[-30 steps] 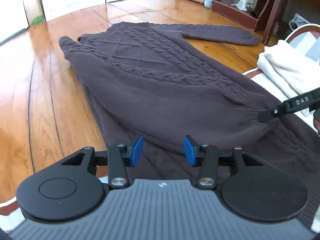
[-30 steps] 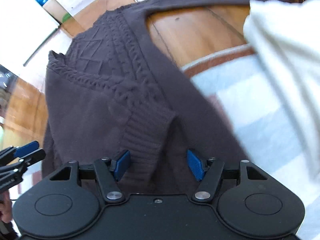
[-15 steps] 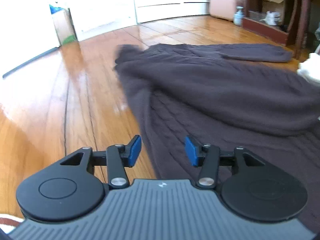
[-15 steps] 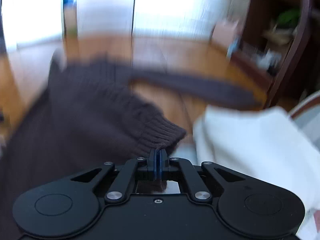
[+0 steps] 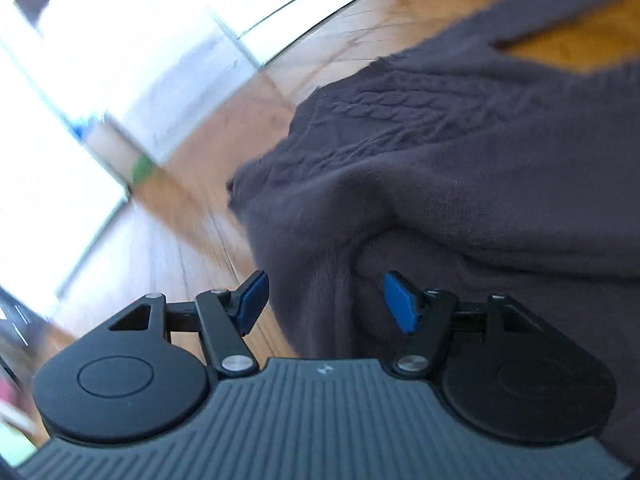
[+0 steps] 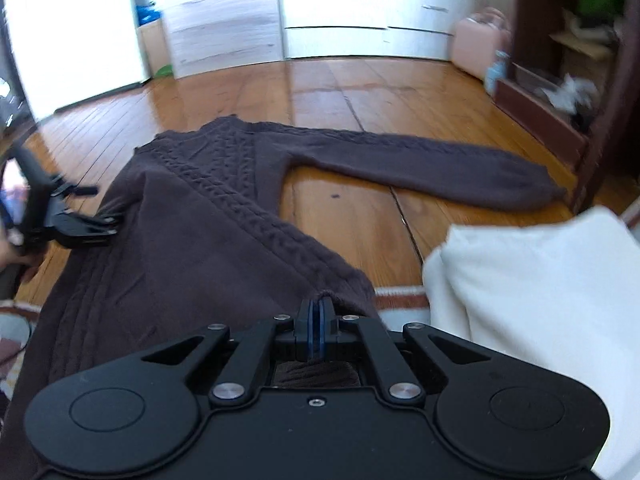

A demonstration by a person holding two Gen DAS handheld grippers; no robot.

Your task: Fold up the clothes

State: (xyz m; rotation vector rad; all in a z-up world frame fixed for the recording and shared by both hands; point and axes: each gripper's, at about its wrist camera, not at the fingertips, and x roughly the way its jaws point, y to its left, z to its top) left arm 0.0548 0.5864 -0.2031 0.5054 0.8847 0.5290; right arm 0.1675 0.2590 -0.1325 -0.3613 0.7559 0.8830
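Note:
A dark brown cable-knit sweater (image 6: 192, 240) lies spread on the wooden floor, one sleeve (image 6: 440, 172) stretched out to the right. My right gripper (image 6: 316, 320) is shut on the ribbed cuff of the other sleeve, which is drawn across the body; the cuff bunches behind the pads. In the left wrist view my left gripper (image 5: 326, 304) sits tilted at the sweater's (image 5: 460, 168) side edge. Its jaws are opening, and a raised fold of the knit stands between the blue pads without being pressed. The left gripper (image 6: 92, 224) also shows at the sweater's left edge in the right wrist view.
A folded white garment (image 6: 540, 300) lies close on the right, on a striped rug (image 6: 400, 294). A dark wooden shelf unit (image 6: 560, 120) and a pink case (image 6: 480, 52) stand at the back right. White doors (image 6: 340, 8) line the far wall.
The right gripper shut on the sleeve cuff and lifted it. The left gripper rolled, swung over to the sweater's side edge and spread its jaws wider.

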